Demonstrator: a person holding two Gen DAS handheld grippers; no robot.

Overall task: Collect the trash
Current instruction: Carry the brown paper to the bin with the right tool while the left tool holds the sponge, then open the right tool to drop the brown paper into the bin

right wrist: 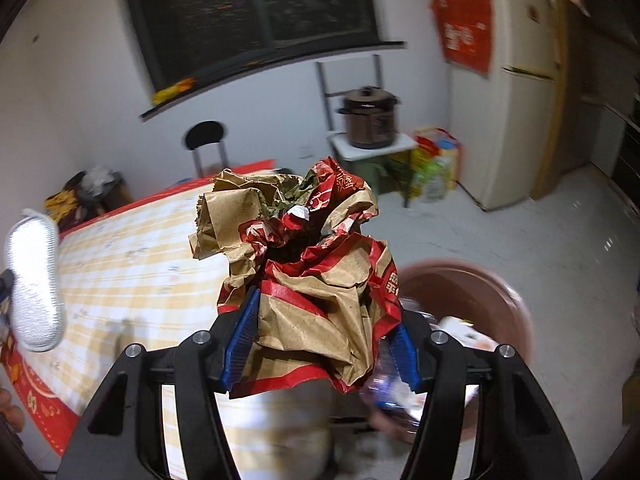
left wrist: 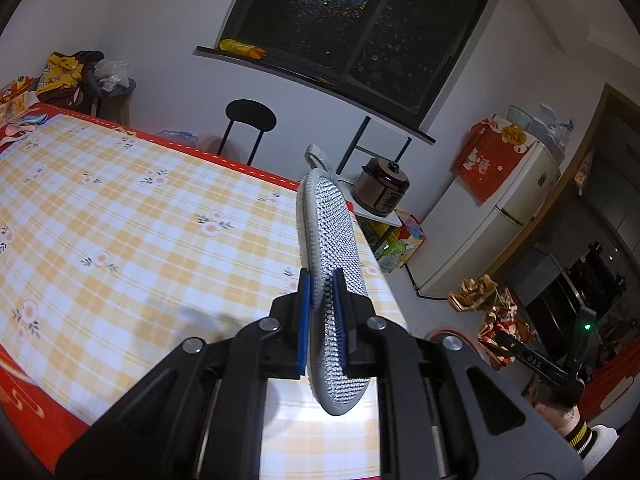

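The right gripper (right wrist: 320,344) is clamped on the crumpled paper wrapper (right wrist: 304,264), just beside the brown bin (right wrist: 496,300). Best centre it over the rim before letting go, while the left gripper (left wrist: 322,320) grips the scrubbing pad (left wrist: 332,248) clear of the table (left wrist: 120,220)

Crumpled paper (right wrist: 320,280) is clamped by the right gripper (right wrist: 322,344); a brown bin (right wrist: 480,292) is seen beneath; a scrubber (right wrist: 34,276) is seen left.

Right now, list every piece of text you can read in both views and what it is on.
"DAS": on the black body of the right gripper, seen from the left wrist.
Red bag on the fridge: Chinese characters, too small to read.
Crumpled paper bag: red printed characters, creased, unreadable.
Tablecloth red border: print blurred.
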